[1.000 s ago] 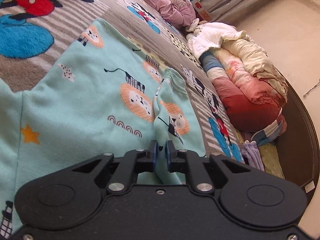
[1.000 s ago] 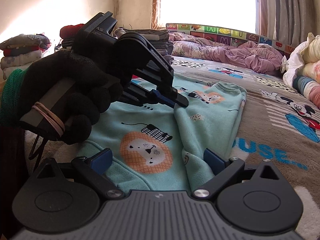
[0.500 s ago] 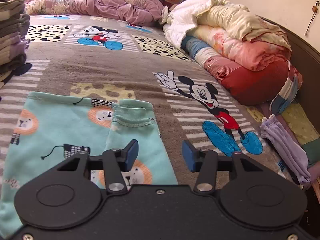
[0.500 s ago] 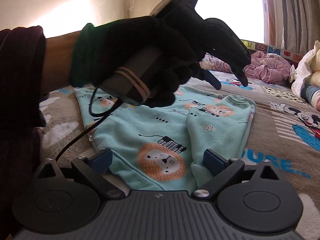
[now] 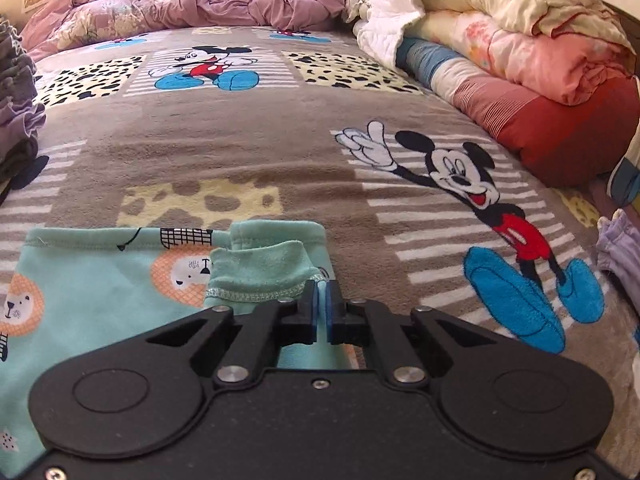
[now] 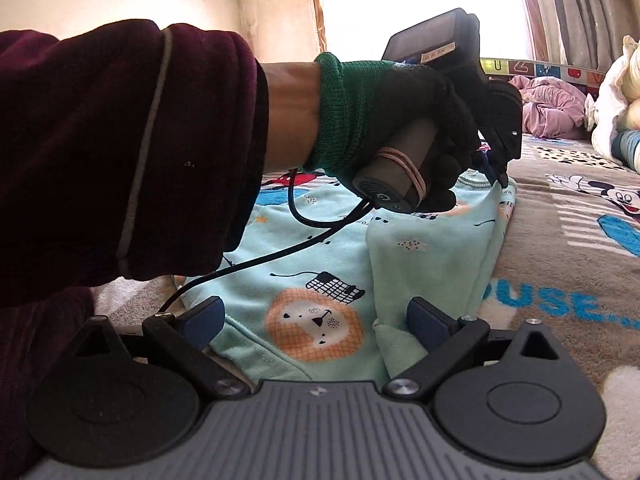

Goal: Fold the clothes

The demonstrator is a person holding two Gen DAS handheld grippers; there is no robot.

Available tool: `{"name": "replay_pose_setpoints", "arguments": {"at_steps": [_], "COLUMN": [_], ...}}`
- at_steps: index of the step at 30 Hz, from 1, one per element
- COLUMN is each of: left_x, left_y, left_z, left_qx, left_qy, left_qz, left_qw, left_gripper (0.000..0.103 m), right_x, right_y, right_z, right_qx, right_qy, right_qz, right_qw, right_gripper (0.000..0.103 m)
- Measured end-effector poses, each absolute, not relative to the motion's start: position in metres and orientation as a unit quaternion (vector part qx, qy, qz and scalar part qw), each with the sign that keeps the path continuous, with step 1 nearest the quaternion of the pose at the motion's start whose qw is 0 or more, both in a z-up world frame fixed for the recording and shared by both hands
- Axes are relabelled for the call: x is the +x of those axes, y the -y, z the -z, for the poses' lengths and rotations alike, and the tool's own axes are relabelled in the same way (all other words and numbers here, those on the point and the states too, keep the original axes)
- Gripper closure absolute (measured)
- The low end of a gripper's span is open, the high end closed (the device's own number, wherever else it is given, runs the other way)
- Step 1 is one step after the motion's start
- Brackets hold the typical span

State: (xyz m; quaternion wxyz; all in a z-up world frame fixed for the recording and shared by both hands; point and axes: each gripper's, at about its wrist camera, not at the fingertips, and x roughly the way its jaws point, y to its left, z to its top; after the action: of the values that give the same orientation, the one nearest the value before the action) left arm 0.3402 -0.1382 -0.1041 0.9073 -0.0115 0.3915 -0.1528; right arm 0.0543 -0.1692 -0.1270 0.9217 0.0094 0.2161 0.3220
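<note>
**Cuff pinched, shirt flat on the bed**

The mint shirt (image 6: 320, 264) lies on my bed blanket (image 5: 248, 140). My left gripper (image 5: 321, 296) is clamped on its sleeve cuff (image 5: 260, 272); my right gripper (image 6: 316, 316) sits spread wide over the hem, gripping nothing.

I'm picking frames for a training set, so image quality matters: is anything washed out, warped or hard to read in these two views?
Right wrist view: the window is blown out to white, the sleeve fills the left side, and the frame corners are dark. Left wrist view: even light, a sharp mint garment, and fisheye curving of the blanket stripes.
</note>
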Motion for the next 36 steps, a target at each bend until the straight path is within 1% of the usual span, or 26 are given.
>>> {"name": "replay_pose_setpoints", "arguments": {"at_steps": [1, 2, 4, 5, 6, 8, 10, 11, 12, 14, 15, 16, 17, 19, 20, 21, 32, 34, 36], "left_x": [0.343, 0.343, 0.341, 0.338, 0.331, 0.314, 0.295, 0.285, 0.273, 0.25, 0.237, 0.223, 0.206, 0.169, 0.152, 0.139, 0.079, 0.073, 0.068], "left_y": [0.14, 0.138, 0.131, 0.125, 0.116, 0.095, 0.072, 0.055, 0.04, 0.012, -0.001, -0.014, -0.028, -0.061, -0.081, -0.096, -0.211, -0.229, -0.243], "left_z": [0.11, 0.111, 0.104, 0.099, 0.092, 0.08, 0.069, 0.067, 0.065, 0.06, 0.056, 0.051, 0.044, 0.033, 0.032, 0.033, 0.089, 0.101, 0.114], "left_qx": [-0.011, -0.015, -0.029, -0.042, -0.062, -0.097, -0.137, -0.163, -0.181, -0.196, -0.195, -0.193, -0.189, -0.21, -0.239, -0.26, -0.341, -0.369, -0.396], "left_qy": [-0.401, -0.402, -0.401, -0.397, -0.389, -0.374, -0.362, -0.361, -0.364, -0.382, -0.393, -0.392, -0.375, -0.323, -0.294, -0.277, -0.279, -0.277, -0.276], "left_qz": [0.167, 0.171, 0.162, 0.161, 0.162, 0.163, 0.159, 0.145, 0.13, 0.1, 0.083, 0.068, 0.054, 0.017, 0.0, -0.014, -0.119, -0.117, -0.109], "left_qw": [0.901, 0.899, 0.901, 0.903, 0.905, 0.908, 0.908, 0.907, 0.904, 0.897, 0.895, 0.897, 0.906, 0.923, 0.925, 0.925, 0.89, 0.88, 0.869], "left_gripper": [0.099, 0.092, 0.089, 0.078, 0.074, 0.072, 0.051, 0.034, 0.021, 0.013, 0.011, 0.011, 0.011, 0.009, 0.003, 0.001, 0.002, 0.006, 0.025], "right_x": [0.055, 0.056, 0.057, 0.057, 0.057, 0.056, 0.055, 0.055, 0.054, 0.052, 0.051, 0.049, 0.046, 0.042, 0.04, 0.039, 0.024, 0.022, 0.021], "right_y": [0.169, 0.17, 0.169, 0.168, 0.168, 0.168, 0.169, 0.169, 0.169, 0.169, 0.17, 0.171, 0.172, 0.175, 0.176, 0.179, 0.205, 0.211, 0.217], "right_z": [0.127, 0.127, 0.126, 0.126, 0.126, 0.125, 0.124, 0.124, 0.124, 0.123, 0.122, 0.121, 0.119, 0.117, 0.116, 0.115, 0.113, 0.113, 0.112], "right_qx": [0.01, 0.011, 0.015, 0.017, 0.017, 0.015, 0.013, 0.012, 0.009, 0.007, 0.009, 0.012, 0.014, 0.022, 0.027, 0.033, 0.122, 0.134, 0.15], "right_qy": [-0.217, -0.219, -0.221, -0.221, -0.221, -0.221, -0.221, -0.222, -0.223, -0.218, -0.214, -0.21, -0.206, -0.2, -0.198, -0.196, -0.207, -0.211, -0.214], "right_qz": [-0.322, -0.322, -0.321, -0.321, -0.321, -0.322, -0.324, -0.324, -0.323, -0.322, -0.322, -0.322, -0.321, -0.318, -0.317, -0.315, -0.277, -0.268, -0.26], "right_qw": [0.921, 0.921, 0.921, 0.921, 0.921, 0.92, 0.92, 0.92, 0.92, 0.921, 0.922, 0.923, 0.924, 0.926, 0.927, 0.928, 0.93, 0.931, 0.93], "right_gripper": [0.006, 0.006, 0.005, 0.005, 0.005, 0.005, 0.005, 0.005, 0.005, 0.005, 0.005, 0.005, 0.005, 0.006, 0.006, 0.006, 0.005, 0.005, 0.005]}}
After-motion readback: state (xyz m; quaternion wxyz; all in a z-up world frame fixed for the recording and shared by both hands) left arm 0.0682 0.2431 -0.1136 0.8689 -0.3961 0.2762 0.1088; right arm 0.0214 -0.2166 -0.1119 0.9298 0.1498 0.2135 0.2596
